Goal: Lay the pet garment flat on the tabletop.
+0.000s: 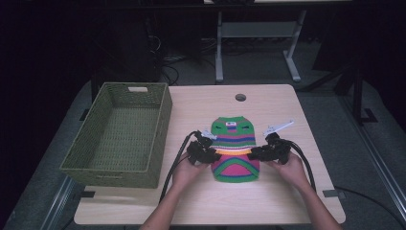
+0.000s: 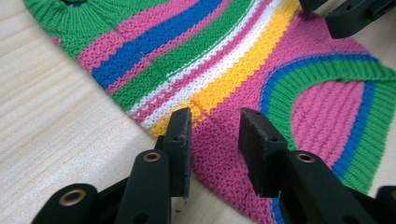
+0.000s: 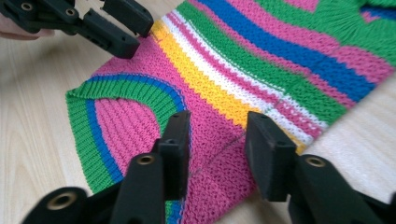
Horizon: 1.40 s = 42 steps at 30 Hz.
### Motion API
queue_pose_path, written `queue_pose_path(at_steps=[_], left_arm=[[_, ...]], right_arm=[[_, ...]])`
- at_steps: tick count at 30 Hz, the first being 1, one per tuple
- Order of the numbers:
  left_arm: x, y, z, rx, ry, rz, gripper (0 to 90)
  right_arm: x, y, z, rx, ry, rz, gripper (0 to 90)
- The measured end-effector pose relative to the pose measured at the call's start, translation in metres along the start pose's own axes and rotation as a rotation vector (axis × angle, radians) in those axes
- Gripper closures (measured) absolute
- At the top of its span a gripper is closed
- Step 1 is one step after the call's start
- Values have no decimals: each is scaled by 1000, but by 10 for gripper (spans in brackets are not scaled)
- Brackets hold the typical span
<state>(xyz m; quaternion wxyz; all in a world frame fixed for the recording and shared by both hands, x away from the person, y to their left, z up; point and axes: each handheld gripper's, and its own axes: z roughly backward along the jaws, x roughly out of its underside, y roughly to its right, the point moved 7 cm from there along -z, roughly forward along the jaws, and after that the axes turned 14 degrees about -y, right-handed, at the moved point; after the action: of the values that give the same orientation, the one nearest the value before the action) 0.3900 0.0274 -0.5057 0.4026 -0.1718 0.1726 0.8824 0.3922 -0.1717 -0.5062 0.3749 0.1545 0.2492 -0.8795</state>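
Knitted striped sweater (image 1: 235, 149) flat on table (image 1: 277, 201), no legible label; L tongs (image 2: 215, 125) & R tongs (image 3: 218, 133) released.

No lettering, label, brand or number can be read on anything; nothing legible is shown.

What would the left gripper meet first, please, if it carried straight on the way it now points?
Probably the striped knit garment: the left gripper has open fingers at its edge, aimed across it.
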Motion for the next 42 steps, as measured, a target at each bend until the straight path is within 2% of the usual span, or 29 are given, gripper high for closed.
queue_pose_path(at_steps=[6,14,19,32,39,42], left_arm=[[-1,2,2,17,31,8,569],[-3,3,8,24,58,5,475],[-4,6,10,48,77,0,422],[-3,11,19,15,86,-20,355],[-1,13,23,26,103,-8,327],[1,13,25,23,104,-16,324]], right_arm=[[1,3,8,-10,27,-23,473],[3,6,14,2,27,-42,404],[6,8,16,11,18,-47,390],[12,10,27,15,32,-57,351],[20,11,36,16,29,-60,323],[22,12,38,22,25,-63,321]])
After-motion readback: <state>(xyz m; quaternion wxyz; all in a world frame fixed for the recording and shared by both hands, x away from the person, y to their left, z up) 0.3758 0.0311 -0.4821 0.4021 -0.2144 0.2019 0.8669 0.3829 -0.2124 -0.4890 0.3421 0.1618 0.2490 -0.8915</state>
